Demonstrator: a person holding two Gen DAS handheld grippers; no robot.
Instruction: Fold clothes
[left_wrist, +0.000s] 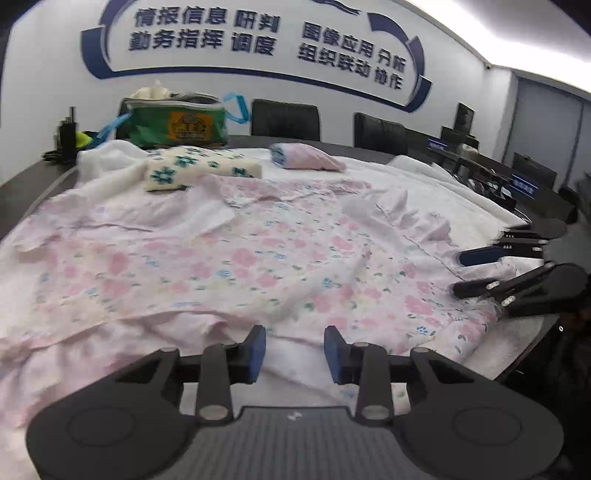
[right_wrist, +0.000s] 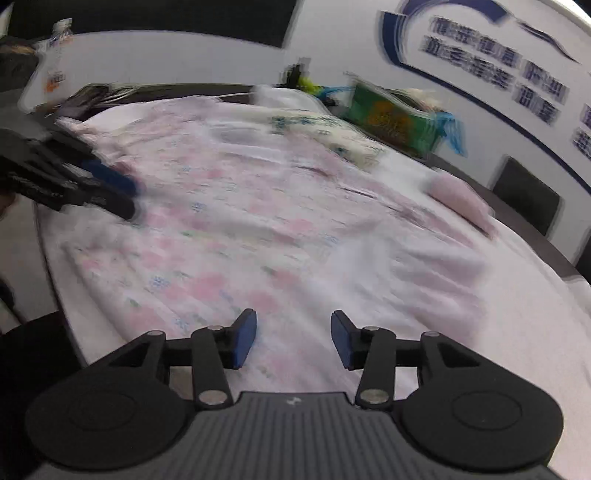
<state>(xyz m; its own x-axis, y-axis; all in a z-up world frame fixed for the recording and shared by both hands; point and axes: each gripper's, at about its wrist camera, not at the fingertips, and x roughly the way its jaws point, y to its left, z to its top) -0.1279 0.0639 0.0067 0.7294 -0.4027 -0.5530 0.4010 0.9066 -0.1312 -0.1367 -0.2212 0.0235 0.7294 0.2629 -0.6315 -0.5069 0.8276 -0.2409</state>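
Lying spread out and wrinkled over a white sheet (left_wrist: 424, 177) on the dark counter (left_wrist: 22, 184), the pink floral garment (left_wrist: 221, 258) takes most of both views. The left gripper (left_wrist: 294, 354) hangs just above the near hem of this garment, its blue fingers (left_wrist: 256, 350) apart with only a moderate gap, and nothing is caught between them. The right gripper (right_wrist: 293, 339) is also over the garment near its edge, and its fingers (right_wrist: 243, 339) stand a little wider, holding nothing; this view is blurred. In the left wrist view the right gripper shows at the right edge, over the ruffled hem. Behind the garment lie a folded cream cloth with green print (left_wrist: 199, 168) and a folded pink piece (left_wrist: 306, 157), apart from each other. Farther back stands a green bag (left_wrist: 177, 123), and black chairs (left_wrist: 284, 118) are against the wall with blue lettering (left_wrist: 258, 37).
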